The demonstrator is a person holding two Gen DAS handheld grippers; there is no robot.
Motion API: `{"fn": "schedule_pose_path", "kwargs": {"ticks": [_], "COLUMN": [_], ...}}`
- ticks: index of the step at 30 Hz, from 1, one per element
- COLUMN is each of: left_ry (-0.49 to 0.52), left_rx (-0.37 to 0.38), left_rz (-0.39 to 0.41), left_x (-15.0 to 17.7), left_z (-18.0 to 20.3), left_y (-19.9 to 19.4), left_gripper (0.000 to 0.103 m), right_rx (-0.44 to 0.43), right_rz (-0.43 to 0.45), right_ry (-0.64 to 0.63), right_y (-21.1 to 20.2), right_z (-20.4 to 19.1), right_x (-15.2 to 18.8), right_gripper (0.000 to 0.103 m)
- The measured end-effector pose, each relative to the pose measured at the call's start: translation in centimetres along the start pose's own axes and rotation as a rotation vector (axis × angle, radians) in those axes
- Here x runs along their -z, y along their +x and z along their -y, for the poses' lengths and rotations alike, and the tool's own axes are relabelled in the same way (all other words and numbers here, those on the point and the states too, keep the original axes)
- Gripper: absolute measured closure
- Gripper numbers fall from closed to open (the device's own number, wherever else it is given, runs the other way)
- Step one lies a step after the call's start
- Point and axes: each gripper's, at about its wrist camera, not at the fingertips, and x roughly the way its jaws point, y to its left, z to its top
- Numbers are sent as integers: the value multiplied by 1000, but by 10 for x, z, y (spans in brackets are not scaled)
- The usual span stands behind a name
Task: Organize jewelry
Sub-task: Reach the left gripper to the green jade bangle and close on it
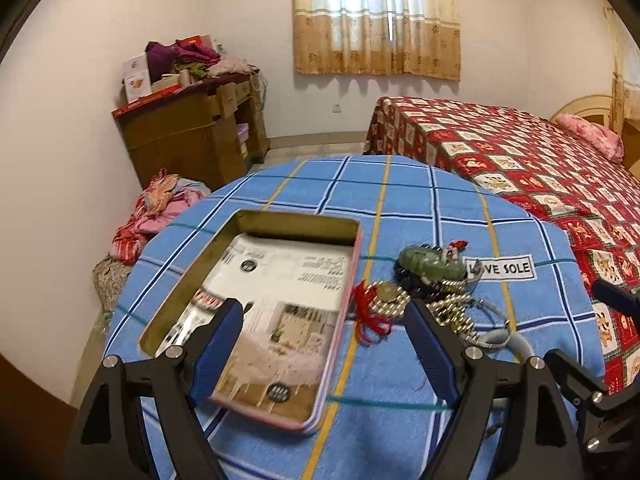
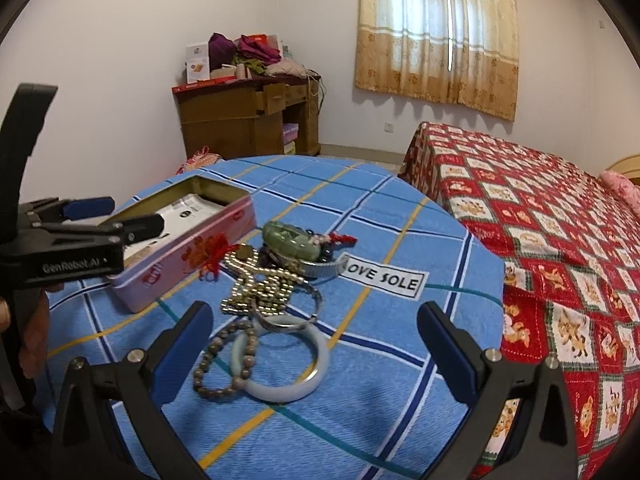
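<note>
1. The blue checked cloth (image 2: 400, 380) covers the round table and carries a white label reading LOVE SOLE (image 2: 383, 279).
2. Behind it on the right, the bed in its red patterned cover (image 2: 540, 208); a brown desk (image 2: 240, 120) piled with clothes stands against the far wall.
3. And here's the pink tin (image 1: 276, 312), lid off, lying on the cloth left of the jewelry, printed paper showing inside.
4. Left gripper (image 1: 324, 344): jaws spread wide, nothing held. It hangs over the tin's near end, one blue finger above the inside, the other out over the cloth by the jewelry pile.
5. Right gripper (image 2: 312, 344): also wide open and empty, fingers either side of the nearest pieces; whether it touches the cloth I can't tell.
6. Between those fingers, the pale jade bangle (image 2: 286, 364) lies flat, with a brown bead bracelet (image 2: 224, 364) draped over its left edge.
7. Just beyond, a silver bangle (image 2: 288, 312) and a heap of gold beads (image 2: 256, 292).
8. Farthest back, a green carved stone piece (image 2: 288, 238) with a red tassel (image 2: 212, 258) touching the tin's side.
</note>
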Motion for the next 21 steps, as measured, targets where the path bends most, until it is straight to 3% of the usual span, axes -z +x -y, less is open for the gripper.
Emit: {"fn": "schedule_pose_path", "kwargs": {"ticks": [4, 12, 13, 15, 21], "left_ry": [43, 78, 82, 86, 100], "left_rx": [17, 45, 46, 80, 116], "left_rz": [18, -32, -53, -81, -131], "left_x": [-15, -40, -41, -40, -35], "left_z": [13, 39, 42, 49, 63], "left_y": [11, 58, 65, 74, 93], "left_gripper": [20, 21, 22, 37, 47], "right_rx": [22, 59, 64, 74, 79], "right_rz": [-9, -17, -19, -19, -16], "right_ry": [49, 108, 113, 111, 108], "right_y": [6, 14, 15, 15, 16], "right_z": [20, 44, 46, 47, 47], "right_x": [1, 1, 2, 3, 5], "right_gripper": [0, 0, 0, 0, 0]}}
